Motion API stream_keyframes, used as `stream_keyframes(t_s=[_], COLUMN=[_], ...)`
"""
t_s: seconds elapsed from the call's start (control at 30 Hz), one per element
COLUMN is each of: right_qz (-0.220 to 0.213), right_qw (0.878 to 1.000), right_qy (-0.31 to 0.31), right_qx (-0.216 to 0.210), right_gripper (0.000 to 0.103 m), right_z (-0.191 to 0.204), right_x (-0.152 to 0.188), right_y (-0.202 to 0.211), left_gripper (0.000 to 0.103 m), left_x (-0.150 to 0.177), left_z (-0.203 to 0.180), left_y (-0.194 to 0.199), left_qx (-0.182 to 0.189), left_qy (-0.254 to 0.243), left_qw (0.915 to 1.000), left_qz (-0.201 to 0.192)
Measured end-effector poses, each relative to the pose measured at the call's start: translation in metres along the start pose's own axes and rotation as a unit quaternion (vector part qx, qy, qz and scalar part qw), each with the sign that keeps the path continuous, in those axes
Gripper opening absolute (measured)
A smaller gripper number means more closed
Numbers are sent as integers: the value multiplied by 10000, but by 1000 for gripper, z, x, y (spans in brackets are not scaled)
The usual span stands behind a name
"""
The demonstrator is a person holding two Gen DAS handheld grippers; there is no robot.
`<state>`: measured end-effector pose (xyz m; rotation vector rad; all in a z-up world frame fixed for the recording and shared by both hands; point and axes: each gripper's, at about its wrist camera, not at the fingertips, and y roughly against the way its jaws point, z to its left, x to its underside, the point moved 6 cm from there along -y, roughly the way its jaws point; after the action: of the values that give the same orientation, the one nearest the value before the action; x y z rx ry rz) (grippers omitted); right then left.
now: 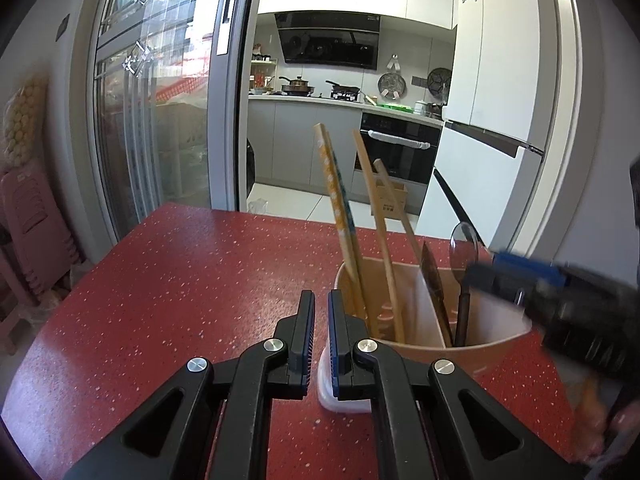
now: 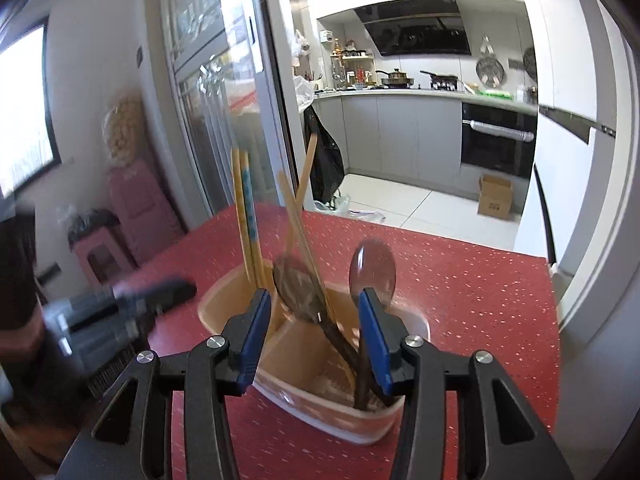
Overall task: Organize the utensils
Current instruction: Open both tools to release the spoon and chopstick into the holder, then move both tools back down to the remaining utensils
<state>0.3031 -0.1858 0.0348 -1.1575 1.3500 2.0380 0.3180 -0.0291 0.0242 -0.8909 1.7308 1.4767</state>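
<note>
A tan utensil holder with an inner divider stands on the red speckled table. Printed chopsticks and plain wooden chopsticks lean in one compartment. A dark spoon and a shiny spoon stand in the other. My left gripper is shut and empty, just in front of the holder's near-left side. My right gripper hovers over the spoon compartment with its jaws apart, pressing on nothing. It shows blurred in the left wrist view.
The table's far edge faces a kitchen doorway. A white fridge stands to the right and a sliding glass door to the left. Pink stools sit beside the table's left side. A cardboard box lies on the kitchen floor.
</note>
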Motion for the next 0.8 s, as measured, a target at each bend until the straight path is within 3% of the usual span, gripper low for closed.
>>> stream_keyframes(t_s=[0.13, 0.27, 0.37, 0.43, 0.53, 0.63, 0.8], right_qz=[94, 181, 304, 351, 422, 530, 855], right_qw=[9987, 9969, 9964, 9959, 9937, 9891, 9820], right_qy=[-451, -717, -765, -819, -1023, -1356, -1681], right_qx=[-225, -279, -189, -152, -157, -206, -85], right_gripper=[49, 49, 50, 50, 51, 64, 65], right_z=[-4, -5, -5, -5, -7, -10, -8], right_x=[-26, -24, -9, -3, 9, 25, 61], right_y=[-6, -9, -3, 4, 20, 38, 60], left_gripper=[35, 36, 103, 103, 103, 103, 103], left_x=[6, 9, 13, 15, 25, 41, 74], left_z=[4, 5, 8, 10, 12, 17, 22], left_y=[0, 2, 7, 17, 23, 32, 51], left_qx=[31, 132, 46, 18, 41, -6, -32], left_qy=[36, 101, 129, 173, 75, 44, 92], left_qw=[9999, 9997, 9997, 9998, 9994, 9985, 9950], left_qz=[101, 161, 220, 88, 329, 552, 992])
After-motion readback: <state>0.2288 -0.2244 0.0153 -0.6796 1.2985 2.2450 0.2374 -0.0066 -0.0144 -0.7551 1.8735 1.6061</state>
